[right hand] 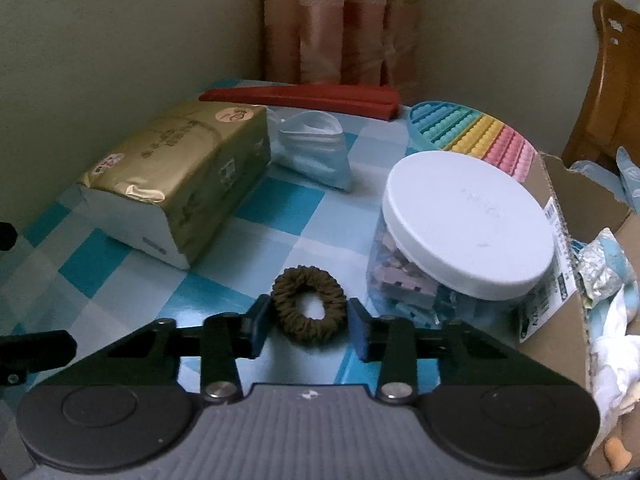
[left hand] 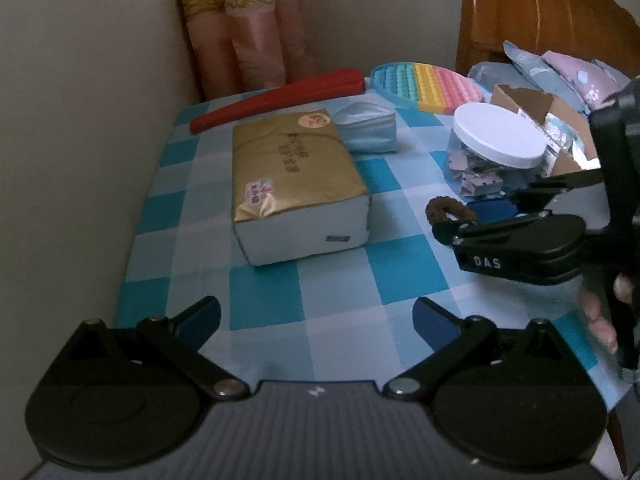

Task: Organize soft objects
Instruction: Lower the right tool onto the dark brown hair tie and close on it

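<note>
Right gripper [right hand: 308, 320]: jaws partly apart, bracketing a brown hair scrunchie [right hand: 308, 305] that lies flat on the worktop; the left pad sits against the scrunchie's edge, while whether the right pad touches it cannot be told. Left gripper [left hand: 316, 322]: jaws wide apart with nothing between them, held above the near edge of the worktop [left hand: 280, 304], which carries a blue-and-white checked cloth. Just right of the scrunchie stands a clear plastic jar [right hand: 460, 236] with a white lid, filled with pale puzzle-like pieces; touching the jar's right side is an open cardboard box [right hand: 576, 320] holding crumpled wrappers and soft items. Left of the scrunchie, well apart, lies a gold-wrapped pack of tissues [right hand: 180, 176], and just behind that a folded pale blue face mask [right hand: 316, 152]. Along the far edge lie a long red case [right hand: 304, 98] and a rainbow pop-bubble mat [right hand: 480, 132]. Behind the worktop hang pink curtains [right hand: 332, 20] with a gold lace band; wooden furniture [left hand: 540, 12] stands at the right, and in the left wrist view fingers of the person's hand [left hand: 600, 316] show on the right gripper's handle
</note>
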Action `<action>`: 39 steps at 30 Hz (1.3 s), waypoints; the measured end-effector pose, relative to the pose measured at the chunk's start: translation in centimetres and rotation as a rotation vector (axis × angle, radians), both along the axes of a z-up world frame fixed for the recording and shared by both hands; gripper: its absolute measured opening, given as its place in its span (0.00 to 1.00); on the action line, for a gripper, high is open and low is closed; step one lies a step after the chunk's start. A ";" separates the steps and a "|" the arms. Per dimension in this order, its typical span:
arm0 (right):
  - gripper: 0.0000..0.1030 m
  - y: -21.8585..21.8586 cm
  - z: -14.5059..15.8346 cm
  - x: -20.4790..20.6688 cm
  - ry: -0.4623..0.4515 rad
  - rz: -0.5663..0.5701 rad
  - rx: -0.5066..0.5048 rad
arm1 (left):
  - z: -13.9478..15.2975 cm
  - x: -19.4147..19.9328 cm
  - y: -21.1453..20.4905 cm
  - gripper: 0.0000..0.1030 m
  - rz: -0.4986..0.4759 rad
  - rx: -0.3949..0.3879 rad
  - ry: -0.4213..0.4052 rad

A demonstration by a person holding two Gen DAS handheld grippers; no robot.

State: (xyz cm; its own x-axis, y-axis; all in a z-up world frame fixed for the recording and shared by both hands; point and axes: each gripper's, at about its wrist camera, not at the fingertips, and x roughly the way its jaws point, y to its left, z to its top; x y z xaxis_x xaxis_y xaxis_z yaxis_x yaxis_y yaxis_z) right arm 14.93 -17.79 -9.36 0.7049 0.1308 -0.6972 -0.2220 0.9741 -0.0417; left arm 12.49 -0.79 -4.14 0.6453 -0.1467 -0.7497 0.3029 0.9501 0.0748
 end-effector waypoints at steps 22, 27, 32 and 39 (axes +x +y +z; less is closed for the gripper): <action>0.39 -3.4 -0.2 -4.8 -0.002 0.033 0.097 | 7.3 9.3 -9.2 0.99 -0.134 0.030 0.038; 0.39 -3.7 -0.2 -5.0 0.000 0.049 0.110 | 8.2 14.1 -10.4 0.98 -0.101 0.019 0.110; 0.39 -3.9 -0.3 -5.0 0.002 0.054 0.123 | 7.2 18.6 -11.2 0.96 -0.069 0.010 0.229; 0.39 -4.1 -0.3 -4.8 0.004 0.067 0.132 | 4.6 23.5 -11.8 0.96 -0.041 0.029 0.361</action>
